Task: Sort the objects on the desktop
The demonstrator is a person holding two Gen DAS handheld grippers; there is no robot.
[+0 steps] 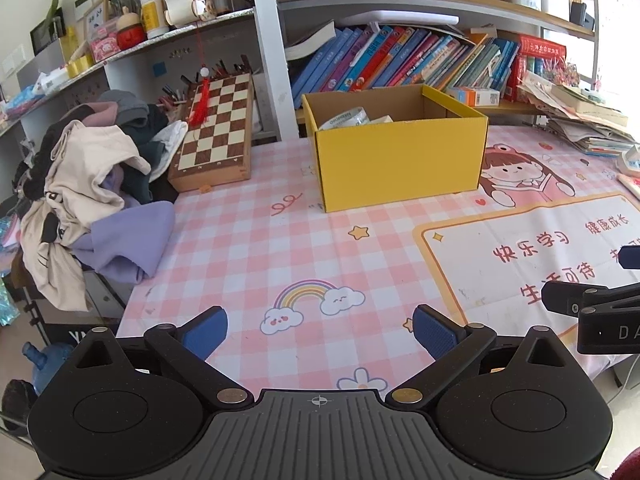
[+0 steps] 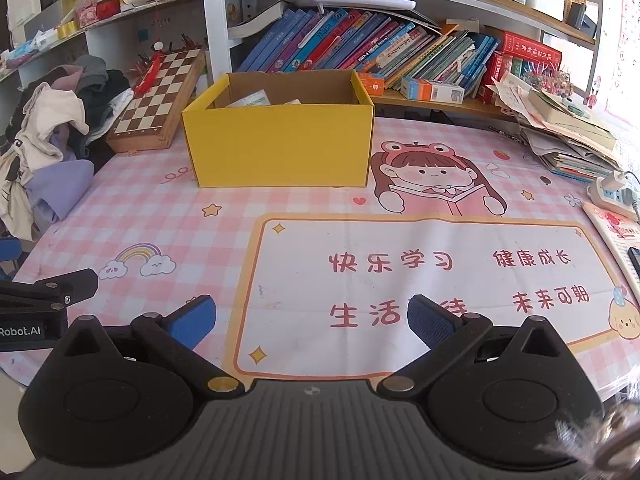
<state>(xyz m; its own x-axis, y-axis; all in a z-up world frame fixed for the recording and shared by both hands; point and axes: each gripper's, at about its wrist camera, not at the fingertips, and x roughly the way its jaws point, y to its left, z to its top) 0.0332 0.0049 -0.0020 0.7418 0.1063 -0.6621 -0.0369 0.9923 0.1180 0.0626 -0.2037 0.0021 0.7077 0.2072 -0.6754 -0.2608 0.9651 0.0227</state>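
Observation:
A yellow cardboard box (image 1: 400, 160) (image 2: 280, 148) stands open at the back of the pink checked desk mat (image 1: 260, 248) (image 2: 160, 216). Inside it I see a roll of tape (image 1: 348, 118) and a few paper items (image 2: 252, 100). My left gripper (image 1: 320, 330) hovers open over the mat's near edge, nothing between its blue pads. My right gripper (image 2: 312, 318) is also open and empty, over the printed panel of the mat. Each gripper shows at the edge of the other's view, side by side.
A pile of clothes (image 1: 92, 184) (image 2: 44, 152) lies at the left edge. A chessboard (image 1: 216, 132) (image 2: 156, 96) leans behind it. Books (image 1: 400, 60) fill the shelf behind the box. Stacked papers (image 2: 568, 136), a power strip (image 2: 612, 192) and a notebook (image 2: 620, 240) sit at the right.

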